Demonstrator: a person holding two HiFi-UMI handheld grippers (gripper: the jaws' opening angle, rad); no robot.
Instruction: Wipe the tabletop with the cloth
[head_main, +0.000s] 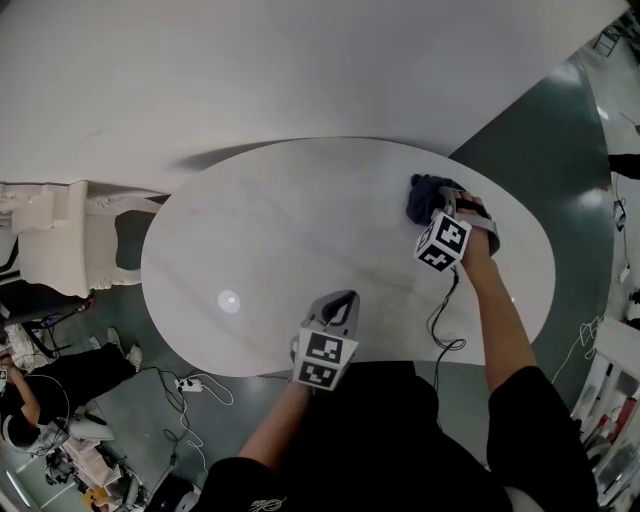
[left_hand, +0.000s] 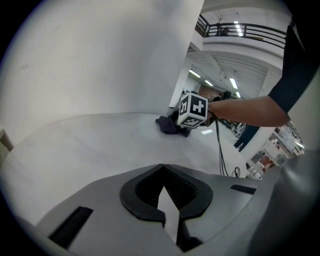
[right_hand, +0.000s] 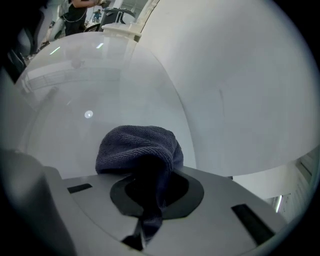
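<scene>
1. Jaws first, right gripper view: the right gripper (right_hand: 150, 202) is clamped on a narrow fold of the dark blue cloth (right_hand: 140, 147). The rest of it balloons out in a lump in the middle of the frame, sitting on the white tabletop (right_hand: 75, 90). My worry is that a thin pinch plus drag on the table could pull the fold right out mid-stroke.

2. Same view: because it's bunched, only a small patch looks to be touching the surface. Strokes could leave unwiped strips unless they overlap a lot.

3. Left gripper view: the left gripper (left_hand: 163, 172) has its jaws closed together with nothing between them, low in the frame. The cloth (left_hand: 168, 125) and the other gripper's marker cube (left_hand: 193, 111) are well apart from it, right of centre.

4. Head view: the cloth (head_main: 424, 196) is in the upper right, near the table's far right rim. One push outward and it's off the edge, I'd guess.

5. Head view again: the left gripper (head_main: 341, 300) is at the bottom-centre rim. A long sweep back across could bump it.

6. A black cable (head_main: 443, 320) runs down from the right hand across the table and over its near edge. It could snag or get dragged along.
</scene>
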